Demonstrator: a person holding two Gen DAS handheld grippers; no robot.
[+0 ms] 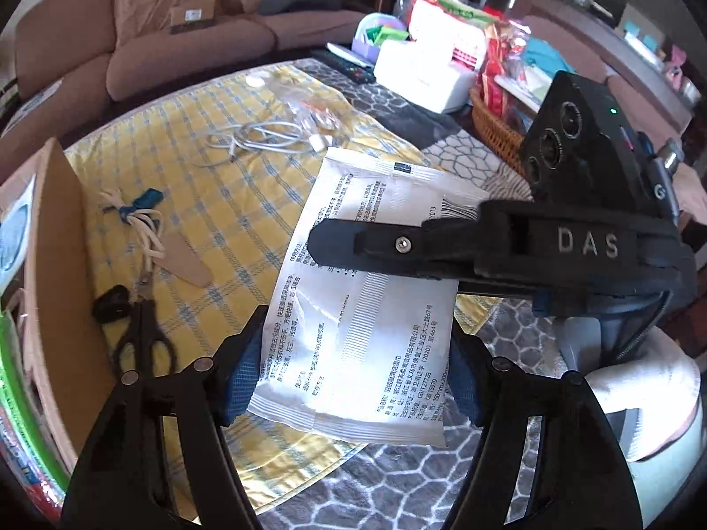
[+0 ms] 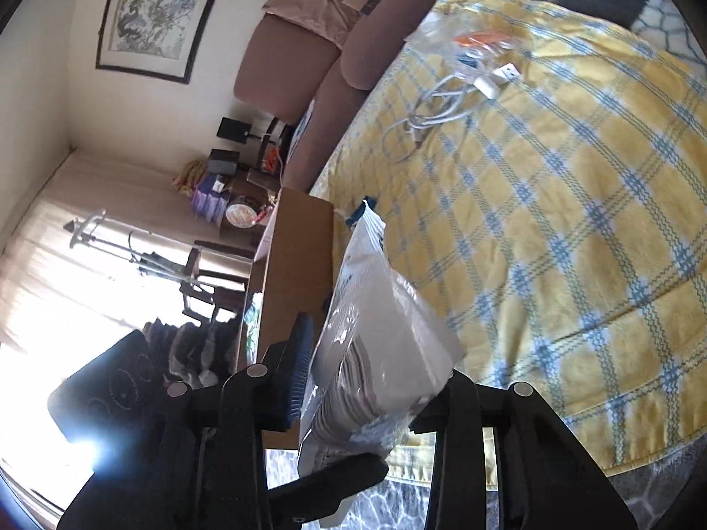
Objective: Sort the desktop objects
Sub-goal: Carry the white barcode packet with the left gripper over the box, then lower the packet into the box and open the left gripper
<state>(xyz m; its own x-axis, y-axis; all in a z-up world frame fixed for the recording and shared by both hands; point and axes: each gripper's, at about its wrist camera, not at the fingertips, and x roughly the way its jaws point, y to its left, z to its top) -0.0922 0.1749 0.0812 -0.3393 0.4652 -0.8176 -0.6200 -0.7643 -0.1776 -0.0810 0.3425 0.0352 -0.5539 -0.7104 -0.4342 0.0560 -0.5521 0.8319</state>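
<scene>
A white wet-wipes packet (image 1: pixel 362 300) with black print hangs above the yellow checked cloth (image 1: pixel 212 221). My left gripper (image 1: pixel 353 380) has its blue pads on both sides of the packet's near end and is shut on it. My right gripper (image 1: pixel 349 243) reaches in from the right and clamps the packet's middle. In the right wrist view the packet (image 2: pixel 380 344) is edge-on between my right gripper's fingers (image 2: pixel 371 380). A cardboard box (image 1: pixel 57 291) stands at the left.
On the cloth lie black scissors (image 1: pixel 141 335), a tied white cord (image 1: pixel 141 229), a wooden spatula (image 1: pixel 185 260), a white charging cable (image 1: pixel 260 141) and a clear bag (image 1: pixel 309 110). A wicker basket (image 1: pixel 499 128) and tissue box (image 1: pixel 420 75) sit beyond. A sofa (image 1: pixel 176 31) is behind.
</scene>
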